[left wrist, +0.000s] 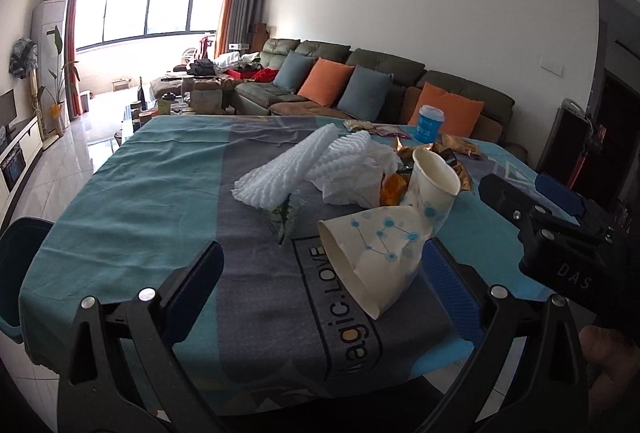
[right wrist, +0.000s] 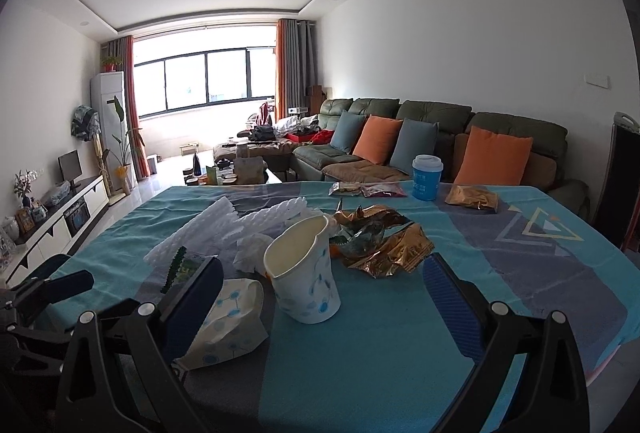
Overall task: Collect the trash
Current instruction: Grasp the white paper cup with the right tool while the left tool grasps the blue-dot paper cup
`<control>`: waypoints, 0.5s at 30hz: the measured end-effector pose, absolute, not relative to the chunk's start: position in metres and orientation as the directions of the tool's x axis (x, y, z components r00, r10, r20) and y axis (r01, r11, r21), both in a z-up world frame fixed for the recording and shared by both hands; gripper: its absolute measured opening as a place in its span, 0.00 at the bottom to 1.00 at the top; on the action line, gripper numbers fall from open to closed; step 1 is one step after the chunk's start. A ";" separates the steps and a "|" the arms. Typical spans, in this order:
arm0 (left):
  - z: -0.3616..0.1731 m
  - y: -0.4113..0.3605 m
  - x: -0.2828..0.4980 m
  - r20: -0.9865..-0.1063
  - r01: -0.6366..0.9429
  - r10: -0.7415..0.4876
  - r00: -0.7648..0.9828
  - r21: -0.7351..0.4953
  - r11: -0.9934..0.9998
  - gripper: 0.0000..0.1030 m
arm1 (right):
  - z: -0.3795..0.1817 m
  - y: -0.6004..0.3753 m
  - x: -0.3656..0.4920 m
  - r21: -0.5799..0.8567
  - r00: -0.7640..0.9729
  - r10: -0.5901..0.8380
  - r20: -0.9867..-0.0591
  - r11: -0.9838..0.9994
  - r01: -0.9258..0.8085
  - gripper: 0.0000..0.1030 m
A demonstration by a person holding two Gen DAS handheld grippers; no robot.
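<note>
A crushed white paper cup with blue dots (left wrist: 372, 253) lies on its side on the teal and grey tablecloth (left wrist: 140, 201). It sits between the fingers of my open left gripper (left wrist: 326, 273), nearer the right finger. A second, dented paper cup (right wrist: 304, 273) stands upright in front of the gap of my open right gripper (right wrist: 324, 281). Behind the cups are white foam netting (left wrist: 280, 169), crumpled tissue (left wrist: 356, 173), a clear wrapper with green print (left wrist: 284, 213) and gold foil wrappers (right wrist: 380, 237). The right gripper (left wrist: 532, 197) shows just right of the upright cup (left wrist: 434, 185).
A blue lidded cup (right wrist: 426, 177), flat snack packets (right wrist: 368, 189) and a gold packet (right wrist: 472, 197) lie near the table's far edge. A green sofa with cushions (right wrist: 436, 129) stands behind. A teal chair (left wrist: 16, 273) is at the left corner. A hand (left wrist: 608, 361) holds the right gripper.
</note>
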State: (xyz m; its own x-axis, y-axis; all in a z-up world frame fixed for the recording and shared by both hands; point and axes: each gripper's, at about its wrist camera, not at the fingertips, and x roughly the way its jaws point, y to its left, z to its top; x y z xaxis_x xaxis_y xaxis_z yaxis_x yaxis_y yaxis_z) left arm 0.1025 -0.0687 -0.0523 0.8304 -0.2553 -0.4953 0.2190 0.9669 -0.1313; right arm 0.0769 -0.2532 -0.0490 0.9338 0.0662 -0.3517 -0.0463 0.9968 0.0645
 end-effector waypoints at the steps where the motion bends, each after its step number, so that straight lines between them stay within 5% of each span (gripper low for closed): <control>1: -0.054 -0.075 0.107 -0.505 0.226 -0.263 0.822 -0.134 0.965 0.95 | -0.049 -0.255 0.079 0.066 0.932 0.068 -0.356 0.997 -0.048 0.94; 15: -0.077 -0.131 0.137 -0.545 0.200 -0.200 0.814 -0.060 0.978 0.95 | -0.053 -0.253 0.125 0.038 0.854 0.172 -0.491 0.984 -0.176 0.93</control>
State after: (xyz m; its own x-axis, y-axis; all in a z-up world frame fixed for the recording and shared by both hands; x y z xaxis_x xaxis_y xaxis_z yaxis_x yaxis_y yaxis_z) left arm 0.1373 -0.1310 -0.0767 0.8143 -0.2001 -0.5448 0.2001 0.9779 -0.0601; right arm 0.1246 -0.2529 -0.0532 0.8539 0.1718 -0.4912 -0.1763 0.9836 0.0375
